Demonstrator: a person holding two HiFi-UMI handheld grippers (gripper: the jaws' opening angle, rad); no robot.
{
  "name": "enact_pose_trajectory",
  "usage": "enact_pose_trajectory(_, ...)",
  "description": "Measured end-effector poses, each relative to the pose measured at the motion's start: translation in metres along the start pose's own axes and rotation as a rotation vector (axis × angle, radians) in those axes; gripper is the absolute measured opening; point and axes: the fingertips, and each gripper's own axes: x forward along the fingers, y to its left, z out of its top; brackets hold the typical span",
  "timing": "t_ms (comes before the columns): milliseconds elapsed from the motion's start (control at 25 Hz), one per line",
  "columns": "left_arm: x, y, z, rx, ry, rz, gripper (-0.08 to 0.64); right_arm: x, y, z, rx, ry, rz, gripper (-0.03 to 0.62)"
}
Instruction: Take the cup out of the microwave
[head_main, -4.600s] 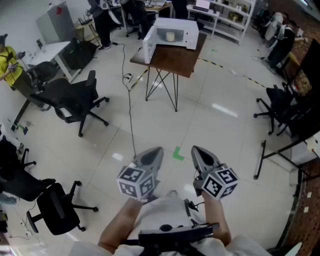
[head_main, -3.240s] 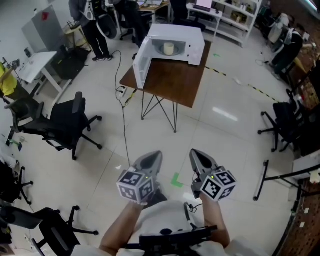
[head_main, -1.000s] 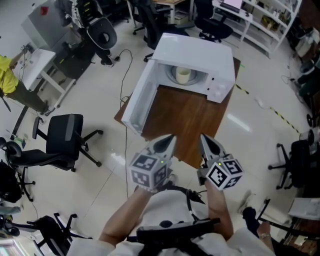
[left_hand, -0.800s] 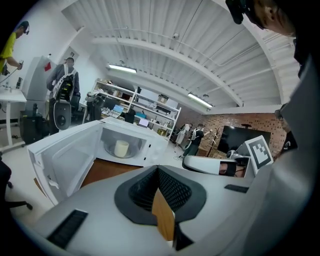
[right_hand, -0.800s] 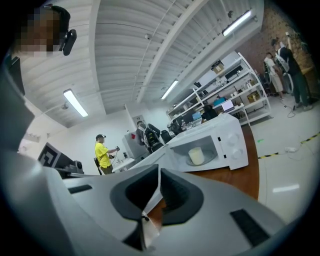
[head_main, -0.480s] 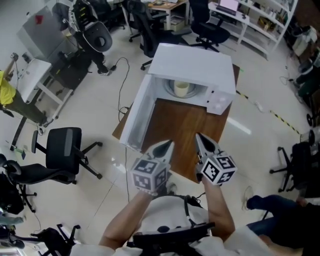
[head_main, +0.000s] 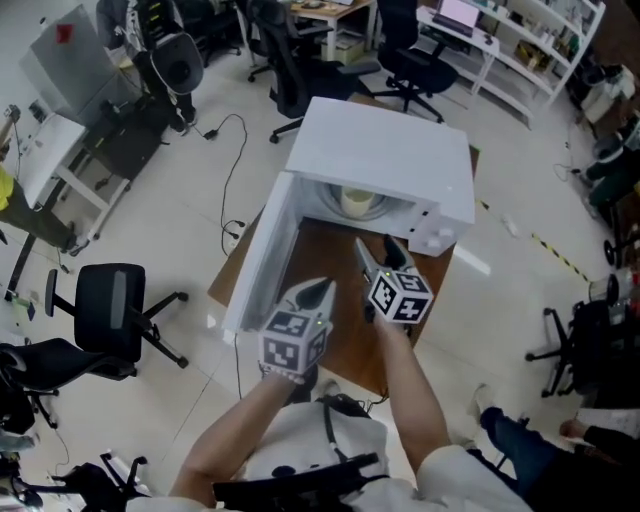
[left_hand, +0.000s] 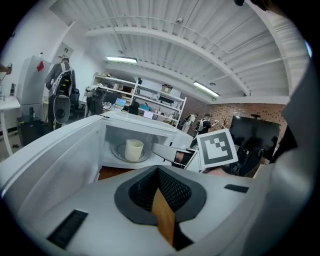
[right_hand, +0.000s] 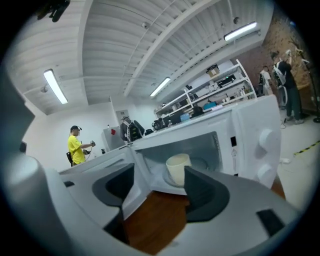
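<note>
Inside the open microwave, cup stands upright, straight ahead of the right gripper, whose jaws are opening with nothing between them. Right is nearer; left gripper sits further back, jaws pressed together, empty.

My right gripper (jaws opening, empty) covers the cup's lower right in its own view. From my head camera, the microwave roof hides the cup's body.
</note>
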Motion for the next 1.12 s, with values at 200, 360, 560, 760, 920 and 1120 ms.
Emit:
enact_pose_trajectory(200, 0.026, 0.017, 0.007, 0.007, 0.027, 0.01, -0.008, 0.05, -0.022, -0.008, -0.034, 0.047, -0.054, 0.484)
enact_pose_trajectory(360, 0.04, 0.029, 0.01, -0.007, 0.038, 0.012, -0.008, 0.083, -0.03, -0.016, -0.056, 0.085, -0.074, 0.549)
enact_pose_trajectory(560, 0.053, 0.037, 0.013, -0.014, 0.053, 0.009, -0.008, 0.121, -0.037, -0.02, -0.081, 0.122, -0.082, 0.588)
enact_pose_trajectory(760, 0.064, 0.046, 0.015, -0.023, 0.058, 0.025, -0.008, 0.149, -0.05, -0.029, -0.123, 0.145, -0.133, 0.589)
enact_pose_trajectory(920, 0.068, 0.055, 0.016, -0.016, 0.064, 0.039, -0.008, 0.164, -0.061, -0.037, -0.118, 0.185, -0.165, 0.589)
enact_pose_trajectory(1120, 0.072, 0.06, 0.013, -0.011, 0.076, 0.035, -0.008, 0.183, -0.066, -0.042, -0.135, 0.186, -0.175, 0.588)
